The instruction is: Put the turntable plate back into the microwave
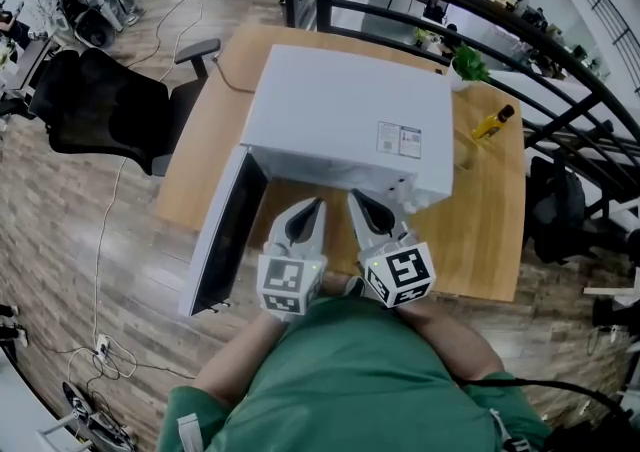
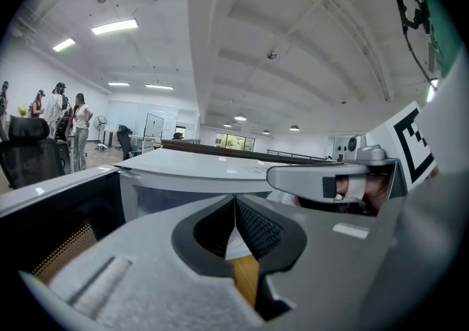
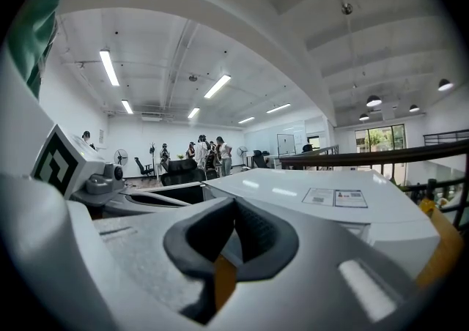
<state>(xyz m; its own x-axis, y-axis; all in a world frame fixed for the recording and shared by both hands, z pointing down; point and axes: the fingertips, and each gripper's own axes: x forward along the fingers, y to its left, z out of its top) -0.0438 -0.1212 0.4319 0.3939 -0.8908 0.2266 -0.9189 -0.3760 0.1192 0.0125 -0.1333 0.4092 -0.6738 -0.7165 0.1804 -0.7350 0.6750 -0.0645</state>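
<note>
1. Left gripper (image 1: 316,204) jaws fully closed, holding nothing, at the microwave (image 1: 345,115) opening
2. Right gripper (image 1: 357,197) likewise, just beside it
3. Microwave on table (image 1: 490,230), door (image 1: 225,230) open left, cavity hidden

The white boxy microwave (image 1: 345,120) sits mid wooden table (image 1: 480,240), its door (image 1: 225,230) overhanging the near left corner; a small yellow bottle (image 1: 493,123) lies near the far right corner.

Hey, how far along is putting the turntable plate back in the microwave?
Done: the door of the microwave stands open. In hand: nothing; left gripper and right gripper are shut and empty. Left: no plate shows in any view, so placing it likely remains.
</note>
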